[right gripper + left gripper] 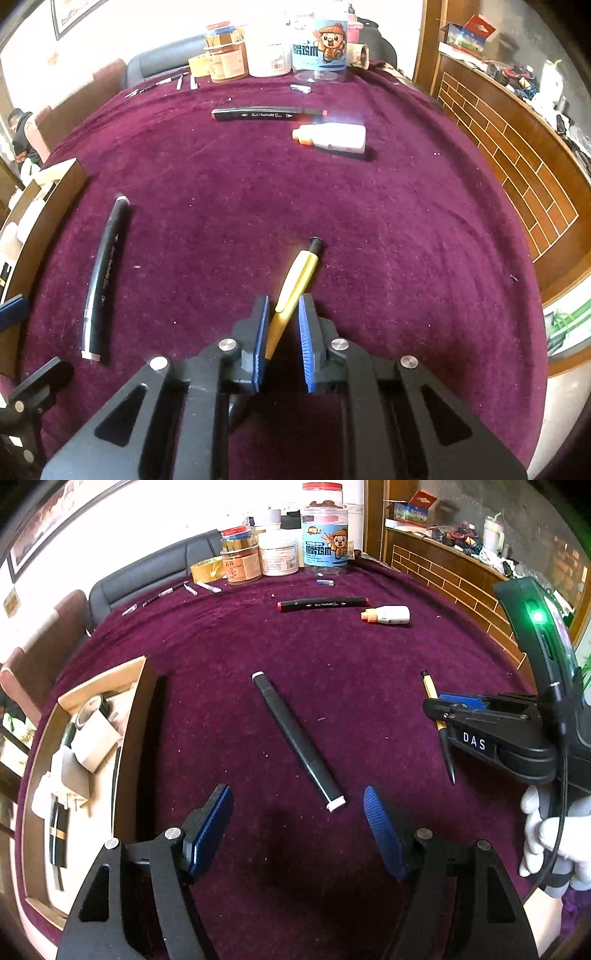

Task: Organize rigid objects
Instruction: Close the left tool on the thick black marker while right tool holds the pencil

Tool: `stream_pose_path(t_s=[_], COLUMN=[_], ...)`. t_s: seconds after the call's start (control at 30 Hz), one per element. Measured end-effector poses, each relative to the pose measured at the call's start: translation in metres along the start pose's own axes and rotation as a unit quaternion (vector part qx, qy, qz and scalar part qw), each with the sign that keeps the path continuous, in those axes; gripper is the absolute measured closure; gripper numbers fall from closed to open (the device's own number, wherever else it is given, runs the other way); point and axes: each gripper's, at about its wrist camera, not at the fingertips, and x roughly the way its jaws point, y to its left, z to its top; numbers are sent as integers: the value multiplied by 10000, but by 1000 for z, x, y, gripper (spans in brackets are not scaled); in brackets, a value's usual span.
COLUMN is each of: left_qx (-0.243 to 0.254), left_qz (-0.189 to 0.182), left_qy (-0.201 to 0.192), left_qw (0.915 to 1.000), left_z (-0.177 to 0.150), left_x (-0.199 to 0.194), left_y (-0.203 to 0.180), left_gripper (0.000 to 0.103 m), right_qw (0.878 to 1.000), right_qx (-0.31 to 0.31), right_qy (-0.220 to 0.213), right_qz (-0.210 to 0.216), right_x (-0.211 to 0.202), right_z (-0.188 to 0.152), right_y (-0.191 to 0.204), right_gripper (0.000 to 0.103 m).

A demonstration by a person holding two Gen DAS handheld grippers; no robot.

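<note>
My right gripper [283,306] is shut on a yellow pen [293,288] with a black tip, its far end resting on or just above the purple cloth. The same pen [430,688] and right gripper [443,705] show at the right of the left wrist view. My left gripper [297,812] is open and empty, just short of a black marker with white caps [297,738] that lies diagonally on the cloth; it also shows in the right wrist view [105,273]. A black marker with red ends [323,603] and a white glue bottle [389,614] lie farther back.
A cardboard box [136,686] holding tape rolls and other items stands at the left on the purple-clothed table [221,638]. Jars and tubs [325,544], a tape roll [207,568] and small pens [162,594] line the far edge. A wooden counter [443,572] stands at the right.
</note>
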Motion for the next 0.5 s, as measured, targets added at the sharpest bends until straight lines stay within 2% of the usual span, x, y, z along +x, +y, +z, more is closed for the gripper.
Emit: stream_pose_path(t_s=[0.5], left_qx=[-20], left_qz=[225], left_qy=[178], left_qw=[9996], left_z=[5], left_x=[12], left_y=[-5], left_gripper=[36], right_qw=[9996], right_qx=[140], right_qy=[-115], right_qz=[196], right_x=[0], right_z=[-4], right_y=[-7], right_gripper=[90])
